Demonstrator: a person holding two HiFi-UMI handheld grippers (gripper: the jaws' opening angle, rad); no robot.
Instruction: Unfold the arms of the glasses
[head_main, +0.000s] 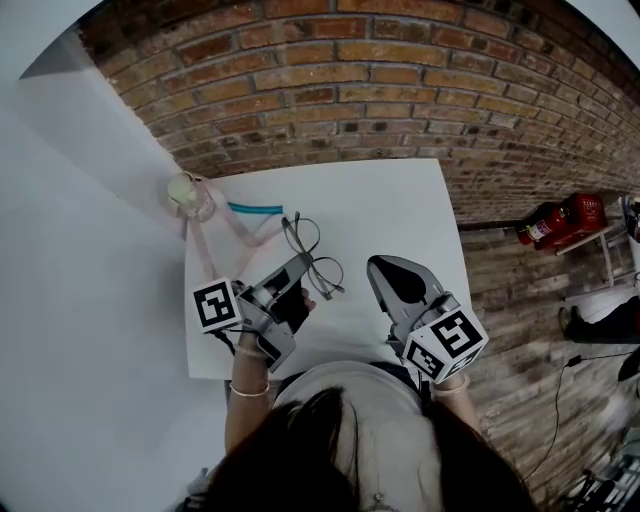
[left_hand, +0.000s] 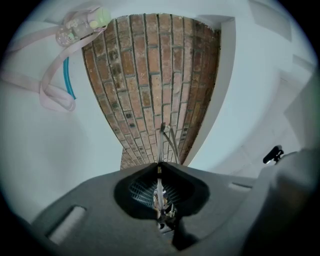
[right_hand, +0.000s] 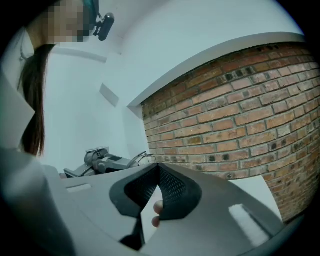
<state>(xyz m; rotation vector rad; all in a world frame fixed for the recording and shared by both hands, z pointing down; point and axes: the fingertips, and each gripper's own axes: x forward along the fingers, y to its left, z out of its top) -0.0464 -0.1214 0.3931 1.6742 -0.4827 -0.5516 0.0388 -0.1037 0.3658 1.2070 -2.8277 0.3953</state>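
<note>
We are working over a white bench. Our left gripper is holding its jaws pressed together on thin wire, pinching the glasses just above the bench's middle. Our right gripper is hovering just beside, its jaws touching at the tips and holding nothing. We are judging the unfolding barely begun, though the wire is too fine to read the arms. A pink ribbon, a small clear bottle and a teal strip are lying behind the glasses, and we are not expecting them to block the move.
</note>
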